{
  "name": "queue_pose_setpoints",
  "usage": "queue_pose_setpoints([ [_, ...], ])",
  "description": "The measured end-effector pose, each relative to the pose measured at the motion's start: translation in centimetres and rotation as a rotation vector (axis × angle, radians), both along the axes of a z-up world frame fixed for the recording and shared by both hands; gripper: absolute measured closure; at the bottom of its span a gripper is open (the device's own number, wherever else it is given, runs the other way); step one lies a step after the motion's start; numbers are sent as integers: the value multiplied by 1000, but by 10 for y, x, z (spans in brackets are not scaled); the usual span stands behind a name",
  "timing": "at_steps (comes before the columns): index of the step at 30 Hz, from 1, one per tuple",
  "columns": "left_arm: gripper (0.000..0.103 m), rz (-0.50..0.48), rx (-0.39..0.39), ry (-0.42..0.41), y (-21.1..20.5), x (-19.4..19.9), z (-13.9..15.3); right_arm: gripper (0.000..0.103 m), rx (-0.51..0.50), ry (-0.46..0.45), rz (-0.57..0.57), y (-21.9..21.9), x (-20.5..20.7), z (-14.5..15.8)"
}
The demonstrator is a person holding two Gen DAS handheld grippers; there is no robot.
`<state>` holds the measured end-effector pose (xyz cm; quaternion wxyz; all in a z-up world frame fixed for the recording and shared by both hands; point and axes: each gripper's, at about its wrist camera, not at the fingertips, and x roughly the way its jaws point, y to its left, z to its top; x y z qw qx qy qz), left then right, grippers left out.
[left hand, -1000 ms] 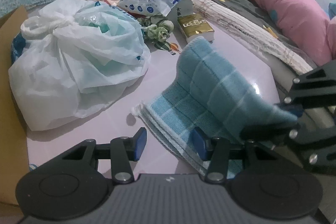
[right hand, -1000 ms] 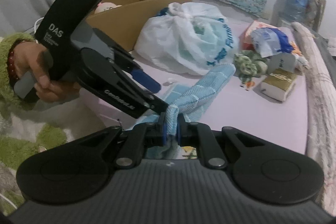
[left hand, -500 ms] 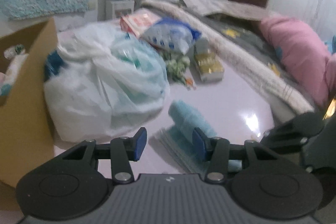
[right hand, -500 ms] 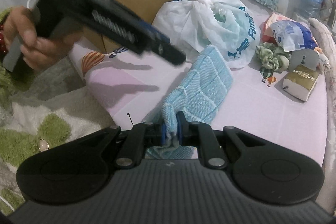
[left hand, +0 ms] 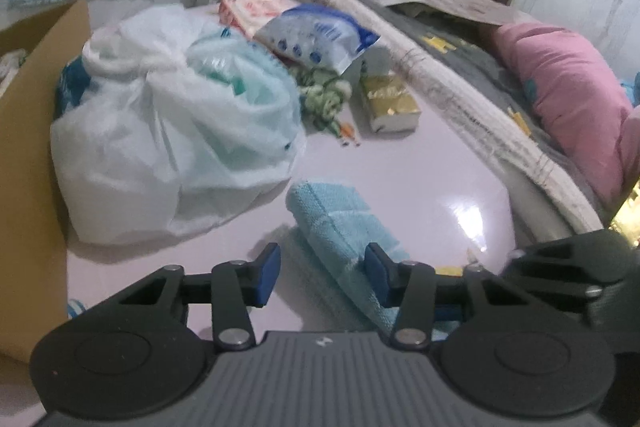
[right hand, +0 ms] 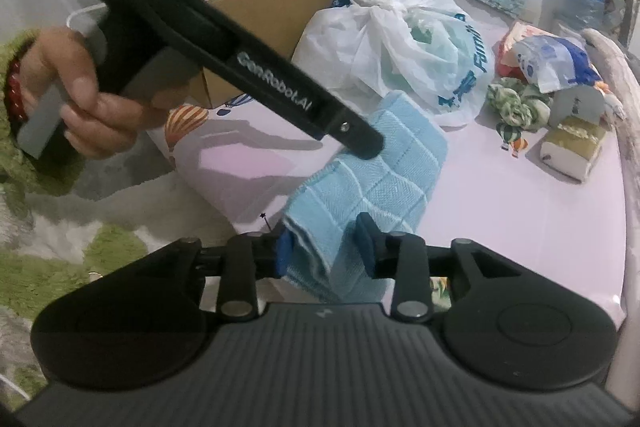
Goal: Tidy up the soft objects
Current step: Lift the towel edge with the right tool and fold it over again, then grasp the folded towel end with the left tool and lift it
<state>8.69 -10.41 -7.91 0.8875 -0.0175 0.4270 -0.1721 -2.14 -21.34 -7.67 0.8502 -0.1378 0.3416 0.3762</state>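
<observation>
A folded blue checked towel [right hand: 372,183] is seen lying on the pale pink sheet [right hand: 520,227], its near end reaching in between the fingers of the right gripper [right hand: 326,251]. The jaws of that gripper have just been opening; they are now held partly apart, the left pad [right hand: 285,254] at the towel's edge and the right pad clear of the cloth, so the towel is not pinched. The left gripper [left hand: 322,273] is held above the same towel [left hand: 340,223], its jaws about half open after closing a little, and nothing is gripped between them; the towel passes under and behind its right finger. From the right wrist view the left gripper's dark body [right hand: 256,79] is seen held by a hand [right hand: 84,99] with a green fuzzy sleeve, its tip over the far part of the towel. Beyond the left gripper and to its left a knotted white plastic bag [left hand: 172,131] is set against a cardboard box [left hand: 32,131]. Further ahead a green scrunchie [left hand: 324,95], a gold tissue pack [left hand: 390,103] and a blue-and-white packet [left hand: 316,39] are grouped. To the right of that gripper a rolled quilt [left hand: 480,115] and a pink pillow [left hand: 572,99] are seen.
</observation>
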Motion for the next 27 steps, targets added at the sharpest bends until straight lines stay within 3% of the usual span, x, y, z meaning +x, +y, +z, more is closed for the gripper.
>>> queue_pose_setpoints([
  [5,61,15,23,36,5,1,-9,59,111,42,-74,-29,-8,6],
  [9,61,22,17,42,7,0,-10,49,249,96,-195,-55,-4,6],
  [13,61,21,20,45,6,-1,-10,48,346,180,-325,-67,13,-8],
  [17,61,23,21,53,7,-2,-12,48,309,206,-337,-54,18,-24],
  [27,58,26,48,30,7,-11,-10,52,151,120,-279,-16,6,-25],
])
